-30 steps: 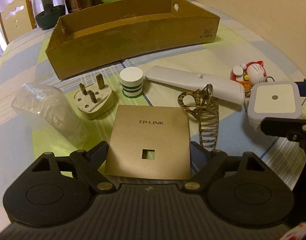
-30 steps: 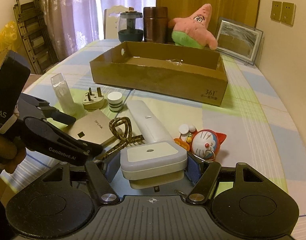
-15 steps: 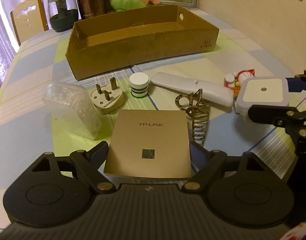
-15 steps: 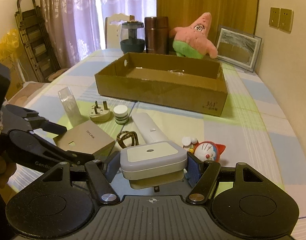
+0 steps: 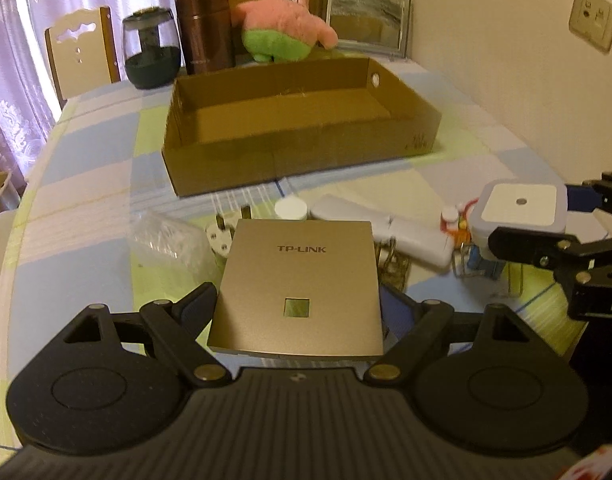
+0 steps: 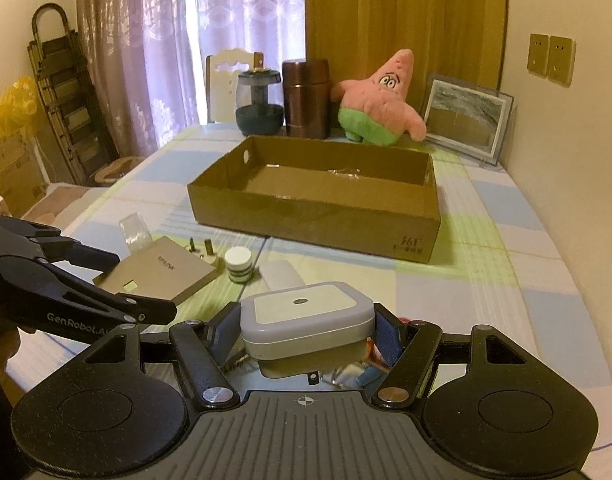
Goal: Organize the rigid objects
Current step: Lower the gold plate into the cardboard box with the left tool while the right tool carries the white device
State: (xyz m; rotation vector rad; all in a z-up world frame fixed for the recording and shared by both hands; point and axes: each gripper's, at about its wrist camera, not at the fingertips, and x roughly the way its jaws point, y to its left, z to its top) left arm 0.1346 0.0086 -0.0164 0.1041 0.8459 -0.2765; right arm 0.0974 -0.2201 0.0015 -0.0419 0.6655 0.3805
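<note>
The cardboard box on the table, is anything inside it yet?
No objects show inside the cardboard box; only its bare floor and a scrap of clear tape by the far wall. The strip of floor right behind the near wall is hidden in both views.

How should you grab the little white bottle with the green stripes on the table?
Pinch the white and green bottle across its round sides, just under the cap, coming down from above. It stands upright, so its top is free. The white plug sits close on one side and the long white remote on the other, so coming in low from the side would probably bump them.
</note>
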